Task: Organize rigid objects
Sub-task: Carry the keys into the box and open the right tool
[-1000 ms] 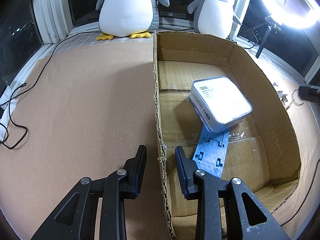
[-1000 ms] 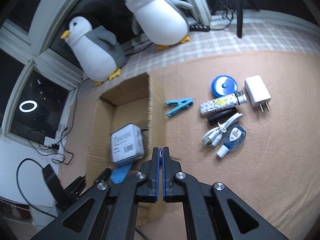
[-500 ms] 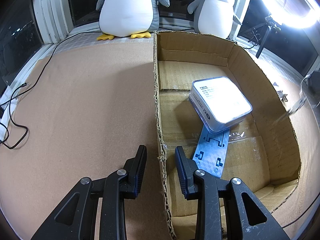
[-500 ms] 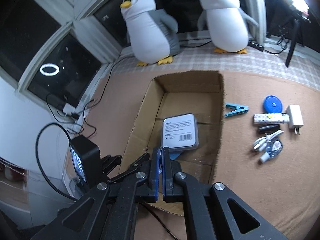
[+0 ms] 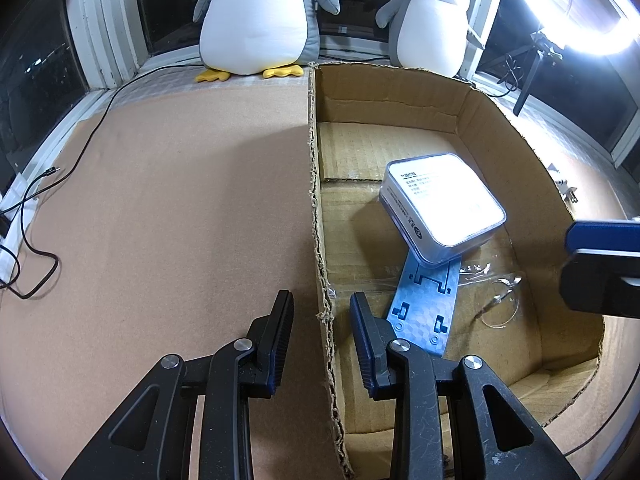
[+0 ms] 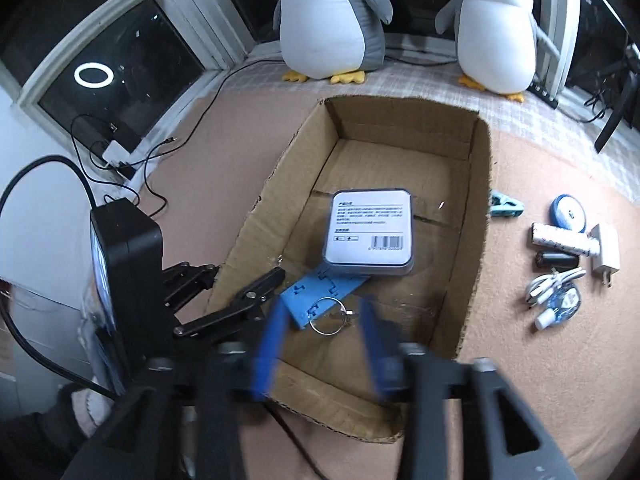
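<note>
Having spread apart, right tool (image 6: 322,344) apparently dropped key ring (image 6: 329,315) into box (image 6: 478,216).

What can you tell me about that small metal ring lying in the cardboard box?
The ring is a thin, shiny wire loop like a keyring, with a small tab on one side. It lies flat on the floor of the cardboard box, overlapping the edge of the blue plastic piece, directly below the open right gripper.

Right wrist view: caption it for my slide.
Open right claw above cardboard box holding a tin case, blue stand and key ring.
</note>
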The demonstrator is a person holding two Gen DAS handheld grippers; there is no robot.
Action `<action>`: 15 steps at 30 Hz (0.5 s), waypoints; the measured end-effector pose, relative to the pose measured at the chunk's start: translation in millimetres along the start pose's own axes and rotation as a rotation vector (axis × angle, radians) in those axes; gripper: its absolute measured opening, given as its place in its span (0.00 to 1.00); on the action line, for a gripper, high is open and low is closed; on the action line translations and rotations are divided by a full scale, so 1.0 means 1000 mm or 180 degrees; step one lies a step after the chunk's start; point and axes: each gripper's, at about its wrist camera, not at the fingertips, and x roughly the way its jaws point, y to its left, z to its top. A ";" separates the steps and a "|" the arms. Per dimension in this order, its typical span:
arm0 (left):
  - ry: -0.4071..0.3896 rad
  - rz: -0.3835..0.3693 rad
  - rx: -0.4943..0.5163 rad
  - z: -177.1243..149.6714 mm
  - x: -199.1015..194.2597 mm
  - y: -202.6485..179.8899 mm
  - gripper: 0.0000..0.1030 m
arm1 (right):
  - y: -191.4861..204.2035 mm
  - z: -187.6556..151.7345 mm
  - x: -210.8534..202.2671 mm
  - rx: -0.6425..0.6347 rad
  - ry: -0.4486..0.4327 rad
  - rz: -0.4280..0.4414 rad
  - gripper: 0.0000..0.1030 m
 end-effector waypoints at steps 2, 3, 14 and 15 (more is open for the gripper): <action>0.0002 0.0005 0.0004 0.000 0.000 0.000 0.31 | -0.003 -0.001 -0.005 0.0022 -0.0057 -0.0016 0.42; 0.0001 0.0010 0.0011 0.000 0.000 -0.001 0.31 | -0.006 -0.001 -0.008 0.0046 -0.0085 -0.0023 0.42; 0.0006 0.0048 0.0042 -0.002 -0.001 -0.005 0.31 | -0.089 -0.006 -0.049 0.0536 -0.0443 -0.0437 0.43; 0.0006 0.0051 0.0041 -0.002 -0.001 -0.005 0.31 | -0.100 -0.006 -0.051 0.0593 -0.0463 -0.0490 0.43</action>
